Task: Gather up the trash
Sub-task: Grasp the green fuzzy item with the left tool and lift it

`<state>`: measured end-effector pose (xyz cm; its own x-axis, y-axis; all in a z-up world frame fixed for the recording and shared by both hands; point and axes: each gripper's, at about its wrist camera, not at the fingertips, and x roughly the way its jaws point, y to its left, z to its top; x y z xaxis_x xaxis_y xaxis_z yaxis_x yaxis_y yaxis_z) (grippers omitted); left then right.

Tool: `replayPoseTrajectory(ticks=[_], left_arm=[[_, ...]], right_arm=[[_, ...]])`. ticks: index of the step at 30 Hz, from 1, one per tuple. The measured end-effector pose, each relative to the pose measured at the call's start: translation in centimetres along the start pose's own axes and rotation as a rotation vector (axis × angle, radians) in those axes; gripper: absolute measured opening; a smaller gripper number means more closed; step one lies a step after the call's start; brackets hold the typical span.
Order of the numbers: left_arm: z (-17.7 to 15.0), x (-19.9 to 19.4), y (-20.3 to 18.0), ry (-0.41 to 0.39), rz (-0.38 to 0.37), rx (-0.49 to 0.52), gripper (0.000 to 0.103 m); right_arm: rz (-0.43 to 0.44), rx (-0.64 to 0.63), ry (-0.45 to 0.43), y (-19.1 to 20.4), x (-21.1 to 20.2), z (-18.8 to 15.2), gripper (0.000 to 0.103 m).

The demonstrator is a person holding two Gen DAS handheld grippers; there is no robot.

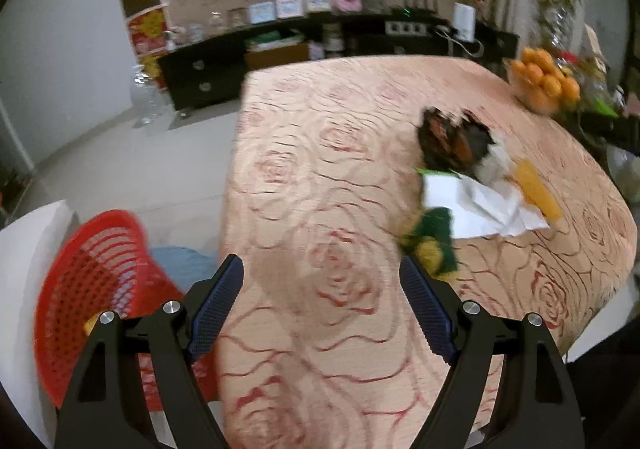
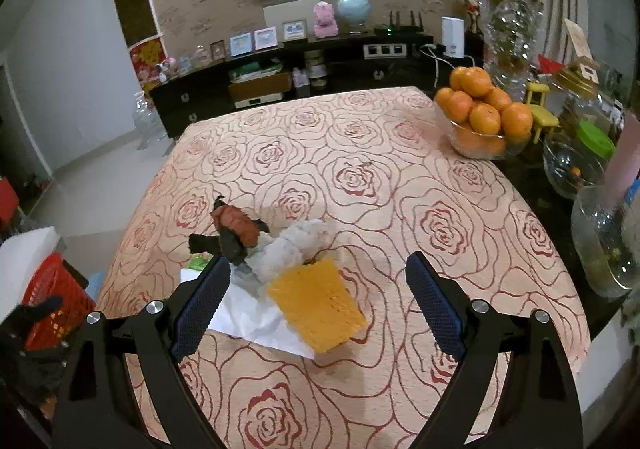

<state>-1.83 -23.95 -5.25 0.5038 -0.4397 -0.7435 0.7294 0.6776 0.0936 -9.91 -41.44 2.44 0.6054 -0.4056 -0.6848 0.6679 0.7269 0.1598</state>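
A pile of trash lies on the rose-patterned tablecloth: a yellow sponge, white paper, a crumpled white tissue and a dark brown-orange wrapper. In the left wrist view the same pile shows at the right: the wrapper, the paper, the sponge and a green-yellow scrap. My right gripper is open and empty, just above the sponge. My left gripper is open and empty over the table's left part. A red mesh basket stands on the floor left of the table.
A glass bowl of oranges stands at the table's far right, with glass jars and a vase beside it. A dark TV cabinet runs along the back wall. A white box stands by the basket.
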Motion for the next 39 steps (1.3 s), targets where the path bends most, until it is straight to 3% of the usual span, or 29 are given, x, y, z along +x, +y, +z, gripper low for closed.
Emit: replayPoseTrajectory(ticks=[7,12,13,17,20,29,34,39], left_arm=[[0.7,4.1,-3.7,0.06,-0.114,-0.004,0.077],[0.8,6.1,-5.5,0.063,-0.135,0.016,0.076],[0.8,6.3,-5.6,0.062,-0.139,0.016,0.075],[0.8,7.5,-5.7,0.096,-0.168,0.001,0.044],[0.7,7.8,-5.7,0.097,-0.185,-0.013,0.041],[1.1,5.2,-3.7,0.041,-0.208,-0.068,0.038],[1.6,2.2,-1.5,-0.032,-0.165,-0.103,0.038],[1.6,0.4,-0.2,-0.073,-0.133,-0.109,0.038]], right_arm=[[-0.007,0.013,0.025,-0.8,0.5,-0.3,0.087],[0.002,-0.013,0.036,-0.3,0.7,-0.5,0.087],[0.003,-0.017,0.038,-0.2,0.8,-0.5,0.087],[-0.002,-0.027,0.044,-0.1,1.0,-0.6,0.087],[-0.006,-0.025,0.05,-0.2,1.2,-0.7,0.087],[0.034,0.036,0.091,-1.7,2.7,-0.9,0.087],[0.095,0.109,0.159,-2.6,5.2,-1.5,0.087],[0.087,0.06,0.159,-1.6,7.1,-1.8,0.087]])
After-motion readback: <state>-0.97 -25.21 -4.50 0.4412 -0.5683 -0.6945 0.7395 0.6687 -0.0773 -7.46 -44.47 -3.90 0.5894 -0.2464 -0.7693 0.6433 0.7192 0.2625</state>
